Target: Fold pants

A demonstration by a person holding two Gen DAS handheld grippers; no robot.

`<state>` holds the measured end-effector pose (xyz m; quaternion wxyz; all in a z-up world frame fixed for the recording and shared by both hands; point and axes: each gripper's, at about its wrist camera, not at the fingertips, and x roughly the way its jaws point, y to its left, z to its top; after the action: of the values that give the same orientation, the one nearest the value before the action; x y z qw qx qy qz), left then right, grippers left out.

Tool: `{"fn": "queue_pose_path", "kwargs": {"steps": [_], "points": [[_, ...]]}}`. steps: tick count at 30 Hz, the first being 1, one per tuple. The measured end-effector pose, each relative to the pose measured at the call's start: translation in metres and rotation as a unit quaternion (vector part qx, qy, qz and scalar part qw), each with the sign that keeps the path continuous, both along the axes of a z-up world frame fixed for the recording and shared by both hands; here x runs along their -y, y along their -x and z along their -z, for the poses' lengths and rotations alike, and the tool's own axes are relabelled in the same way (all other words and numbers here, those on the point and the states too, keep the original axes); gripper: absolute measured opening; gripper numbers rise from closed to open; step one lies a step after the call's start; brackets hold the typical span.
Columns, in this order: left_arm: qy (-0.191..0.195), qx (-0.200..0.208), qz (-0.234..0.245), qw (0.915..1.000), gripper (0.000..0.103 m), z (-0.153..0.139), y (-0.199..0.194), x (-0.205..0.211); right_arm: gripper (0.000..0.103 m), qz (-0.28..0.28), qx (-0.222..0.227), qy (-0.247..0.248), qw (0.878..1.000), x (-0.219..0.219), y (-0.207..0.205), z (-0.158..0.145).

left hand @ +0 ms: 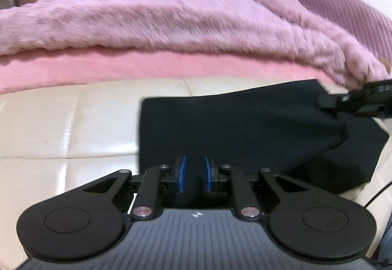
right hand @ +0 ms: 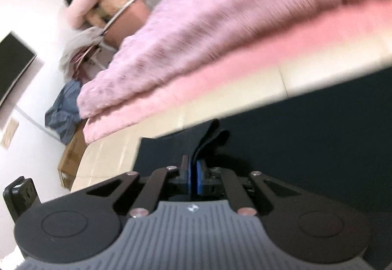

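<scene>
Left wrist view: dark navy pants point(left hand: 240, 127) spread flat on a cream padded surface point(left hand: 66, 127), far edge near a pink sheet point(left hand: 98, 71) under a fluffy mauve blanket point(left hand: 159, 15). Left gripper point(left hand: 195, 173) low over the near edge of the cloth, blue pads point(left hand: 181, 174) set narrowly apart with a clear gap; whether any fabric sits between them cannot be told. Right gripper point(left hand: 325, 100) reaching in from the right edge, at the far right corner of the pants, cloth there lifted into a slanting fold.

Right wrist view, tilted and blurred: right gripper point(right hand: 193, 178) closed tight on a bunched fold of the pants point(right hand: 306, 137), fabric rising in a ridge just ahead of the blue pads point(right hand: 200, 179). Behind, cream surface point(right hand: 306, 78), pink sheet point(right hand: 220, 78), mauve blanket point(right hand: 220, 19). At far left, a dark screen point(right hand: 12, 64) on a white wall and a cardboard box point(right hand: 71, 159) on the floor.
</scene>
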<state>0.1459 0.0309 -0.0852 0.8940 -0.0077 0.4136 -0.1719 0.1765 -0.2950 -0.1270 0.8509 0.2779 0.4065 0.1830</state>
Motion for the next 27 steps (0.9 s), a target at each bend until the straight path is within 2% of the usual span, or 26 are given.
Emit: {"fn": "queue_pose_path", "kwargs": {"steps": [6, 10, 15, 18, 20, 25, 27], "points": [[-0.004, 0.017, -0.02, 0.9996, 0.018, -0.022, 0.009, -0.002, 0.0, -0.027, 0.044, 0.041, 0.998, 0.026, -0.008, -0.09], [0.001, 0.022, -0.018, 0.9996, 0.018, -0.031, 0.009, 0.012, 0.0, -0.027, 0.057, 0.067, 0.996, 0.07, -0.004, -0.143], [-0.007, 0.017, -0.004, 0.9998, 0.018, -0.032, 0.002, 0.04, 0.0, -0.004, 0.06, 0.081, 0.995, 0.138, 0.007, -0.193], [-0.001, 0.009, 0.012, 0.9999, 0.018, -0.028, -0.004, 0.059, 0.0, 0.013, 0.056, 0.104, 0.993, 0.177, 0.016, -0.204], [-0.005, 0.004, 0.024, 0.9997, 0.018, -0.025, -0.009, 0.073, 0.0, 0.024, 0.044, 0.117, 0.992, 0.201, 0.019, -0.2], [-0.019, -0.006, 0.057, 0.9981, 0.018, -0.014, -0.021, 0.108, 0.0, 0.063, -0.001, 0.129, 0.99, 0.263, 0.017, -0.161], [-0.02, -0.011, 0.068, 0.9974, 0.018, -0.01, -0.024, 0.119, 0.0, 0.075, -0.023, 0.15, 0.986, 0.288, 0.012, -0.139]]}}
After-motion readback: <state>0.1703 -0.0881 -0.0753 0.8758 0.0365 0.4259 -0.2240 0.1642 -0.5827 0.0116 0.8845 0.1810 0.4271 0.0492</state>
